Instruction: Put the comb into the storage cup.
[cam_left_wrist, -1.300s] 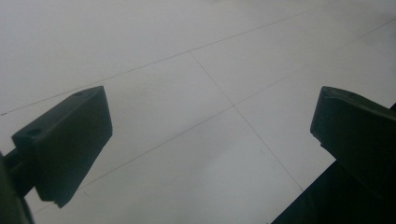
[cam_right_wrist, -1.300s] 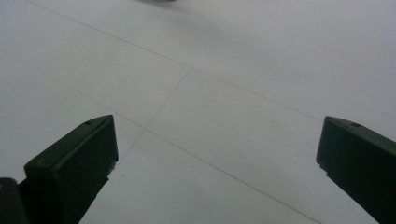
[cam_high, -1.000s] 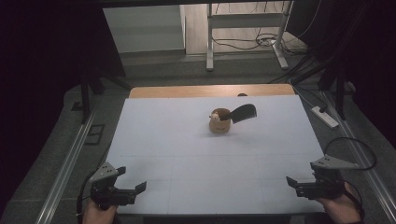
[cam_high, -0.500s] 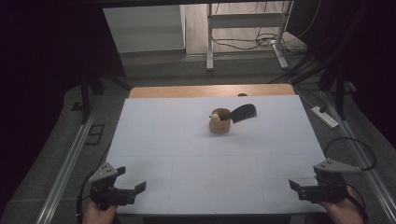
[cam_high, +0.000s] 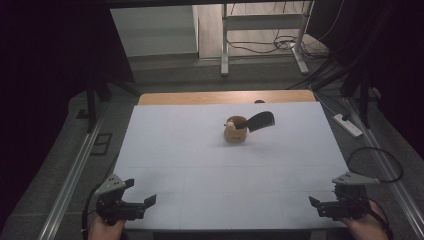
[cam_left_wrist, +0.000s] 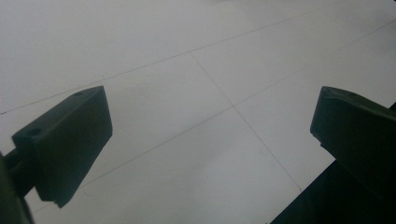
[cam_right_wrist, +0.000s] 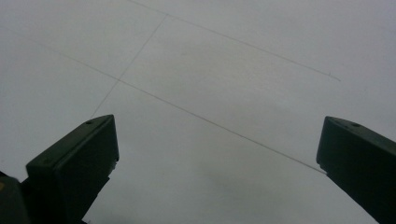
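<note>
Both grippers, left (cam_high: 136, 204) and right (cam_high: 324, 206), rest at the table's (cam_high: 175, 150) near corners, jaws wide apart and empty. The cup (cam_high: 235, 129), a dark tool (cam_high: 261, 120) inside, stands well beyond; a long reach seems next.

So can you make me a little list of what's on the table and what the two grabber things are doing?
table: white top with thin lines, wooden strip at the far edge
cup: small tan wooden cup, middle of the far half
in the cup: black comb-like thing leaning out to the right
left gripper: near left corner, jaws wide open, holding nothing
right gripper: near right corner, jaws wide open, holding nothing
distance: both grippers far from the cup
</note>
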